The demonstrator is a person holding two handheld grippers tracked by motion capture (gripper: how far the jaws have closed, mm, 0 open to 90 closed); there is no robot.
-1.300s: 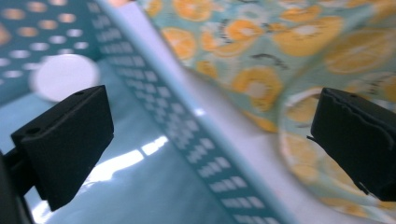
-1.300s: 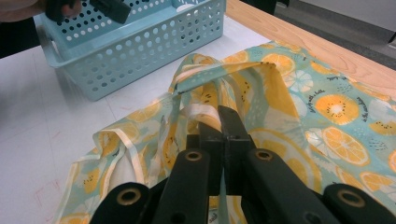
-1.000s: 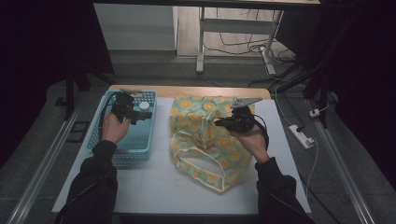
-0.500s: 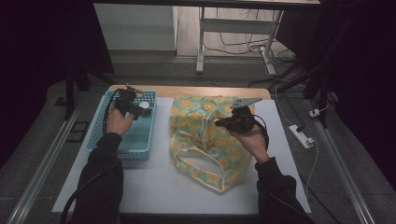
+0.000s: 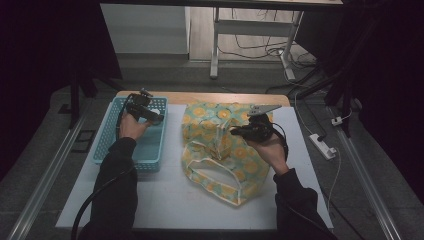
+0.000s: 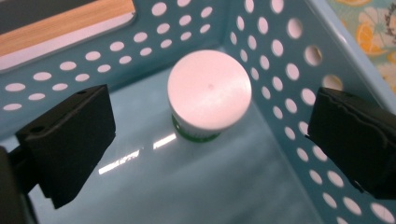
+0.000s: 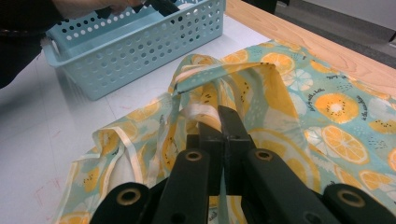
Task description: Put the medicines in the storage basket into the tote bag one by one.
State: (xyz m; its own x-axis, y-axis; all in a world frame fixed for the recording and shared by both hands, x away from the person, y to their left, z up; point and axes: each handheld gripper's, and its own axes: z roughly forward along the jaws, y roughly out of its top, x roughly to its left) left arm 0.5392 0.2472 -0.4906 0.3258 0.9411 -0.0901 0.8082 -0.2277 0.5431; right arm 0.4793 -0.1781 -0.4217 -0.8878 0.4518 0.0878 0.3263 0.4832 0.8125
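A light-blue perforated basket (image 5: 107,142) stands at the table's left. In its far corner sits a small jar (image 6: 208,91) with a white lid and a green label. My left gripper (image 5: 150,116) hangs inside the basket, open, its jaws wide on either side of the jar and clear of it (image 6: 212,137). A fabric bag (image 5: 220,165) printed with yellow citrus slices lies mid-table. My right gripper (image 5: 236,132) is shut on a raised fold of the bag's rim (image 7: 224,116), holding that edge up off the table.
The white table top (image 5: 165,205) has a wooden strip (image 5: 210,96) along its far edge. A white power strip (image 5: 322,145) lies off the right side. The basket (image 7: 140,46) stands close to the bag's left. Dark floor and metal frame legs lie beyond.
My left gripper has moved toward the basket's far right corner and sunk slightly. The right gripper and the bag have stayed put.
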